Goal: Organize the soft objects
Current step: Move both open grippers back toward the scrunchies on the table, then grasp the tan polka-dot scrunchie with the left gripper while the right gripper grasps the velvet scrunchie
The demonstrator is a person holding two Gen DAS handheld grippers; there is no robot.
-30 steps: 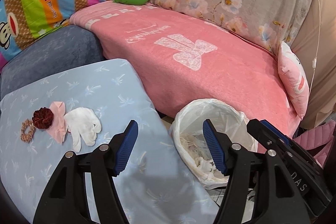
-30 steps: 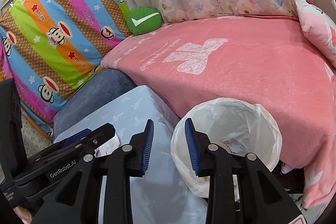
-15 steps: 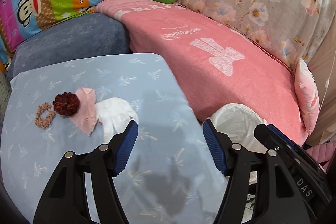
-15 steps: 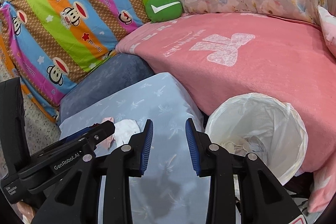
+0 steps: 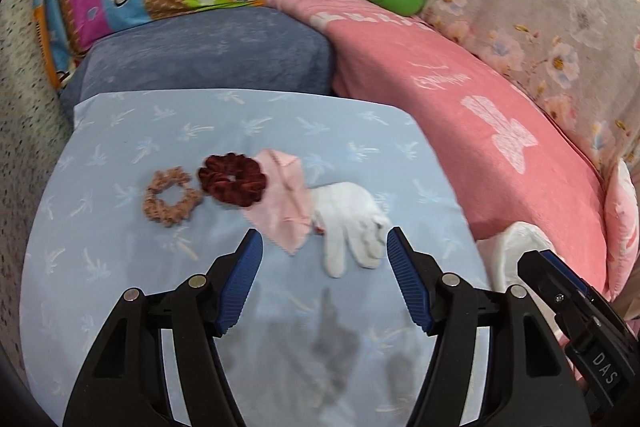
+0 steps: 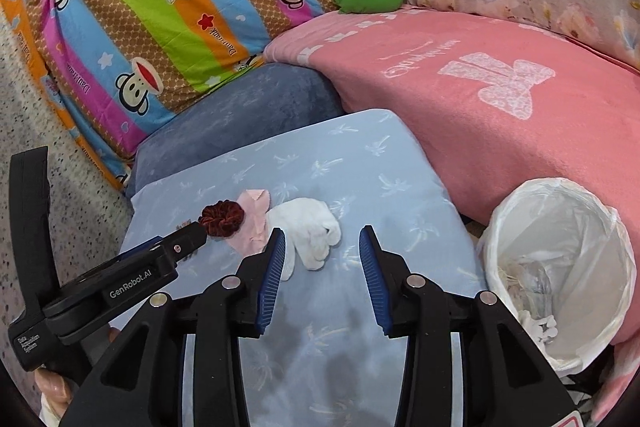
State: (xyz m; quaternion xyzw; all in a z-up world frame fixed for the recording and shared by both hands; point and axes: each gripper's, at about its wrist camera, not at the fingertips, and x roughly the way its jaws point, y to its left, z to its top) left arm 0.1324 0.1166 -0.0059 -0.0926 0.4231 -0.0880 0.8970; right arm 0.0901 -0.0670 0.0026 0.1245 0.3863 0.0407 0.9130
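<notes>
Four soft items, including a white fabric glove (image 5: 352, 223), lie just beyond both empty jaws: left gripper (image 5: 324, 259) half open, right gripper (image 6: 322, 251) narrower, opening.

Both wrist views angled down, sharing the blue cushion (image 5: 200, 131).

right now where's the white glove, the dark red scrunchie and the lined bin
white glove (image 5: 352, 211), left wrist view, on the palm
dark red scrunchie (image 5: 233, 179), left wrist view, on the ruffled velvet ring
lined bin (image 6: 560, 251), right wrist view, on the inner wall of the white liner
</notes>
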